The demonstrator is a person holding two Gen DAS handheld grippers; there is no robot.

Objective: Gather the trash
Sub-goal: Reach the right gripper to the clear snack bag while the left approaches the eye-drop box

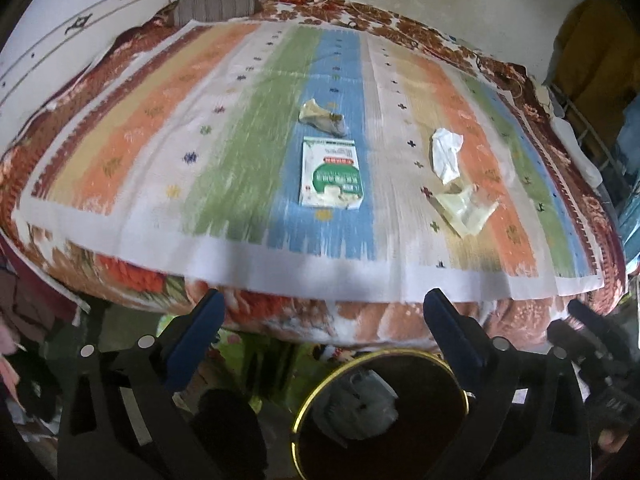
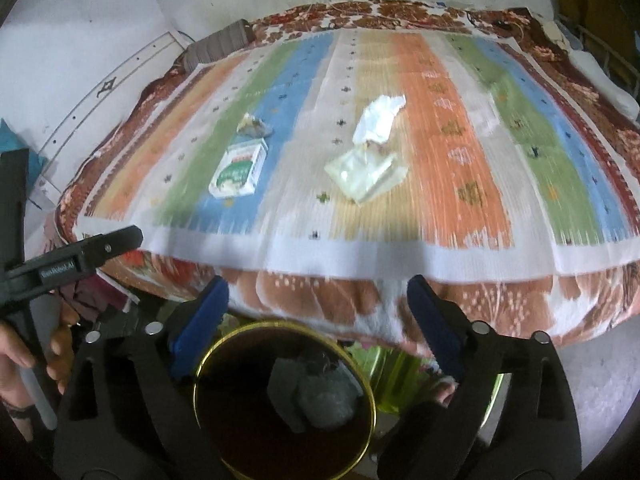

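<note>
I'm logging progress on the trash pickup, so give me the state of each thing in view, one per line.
Left gripper: open, empty.
Right gripper: open, empty.
Bin: on the floor below the grippers, grey trash already inside.
Green and white box: lying flat on the striped mat.
White tissue: crumpled, on the mat.
Clear wrapper: crumpled, on the mat.
Small wrapper: crumpled, beyond the box.

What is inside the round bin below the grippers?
The bin holds grey crumpled trash near its middle. Its dark depths hide whatever lies beneath or around that.
</note>
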